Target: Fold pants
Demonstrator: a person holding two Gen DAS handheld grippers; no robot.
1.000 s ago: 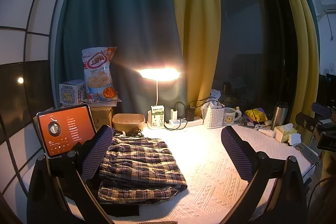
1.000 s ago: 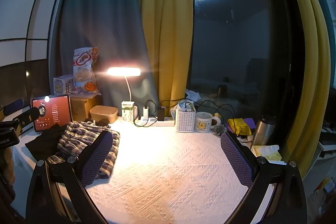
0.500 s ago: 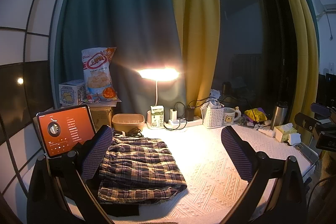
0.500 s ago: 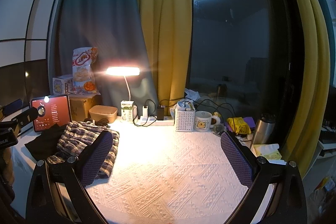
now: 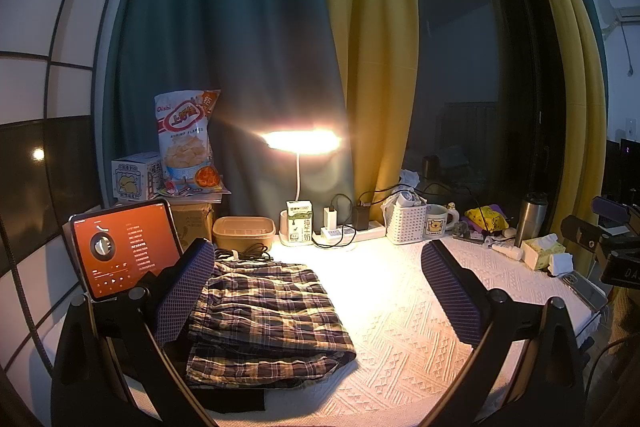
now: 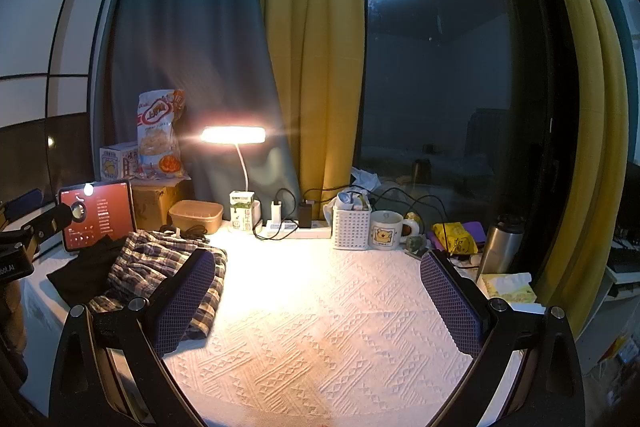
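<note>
The folded plaid pants (image 5: 264,319) lay at the left edge of the white patterned tablecloth (image 6: 320,327), whose lit middle stretched bare before the left gripper (image 5: 316,291) and right gripper (image 6: 316,299), both spread wide, holding nothing.

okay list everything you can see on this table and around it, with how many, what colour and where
plaid pants: 1, dark checked, folded, left on the table
black garment: 1, black, under the pants
tablet: 1, orange screen, far left
snack bag: 1, white and red, on a cardboard box at the back left
small carton: 1, white, beside the bag
food tub: 1, tan, back
desk lamp: 1, lit, back centre
milk carton: 1, white and green, under the lamp
power strip: 1, white
basket: 1, white
mug: 1, white
flask: 1, steel, right
tissue pack: 1, right edge
curtains: teal and yellow
left gripper: open, empty
right gripper: open, empty
</note>
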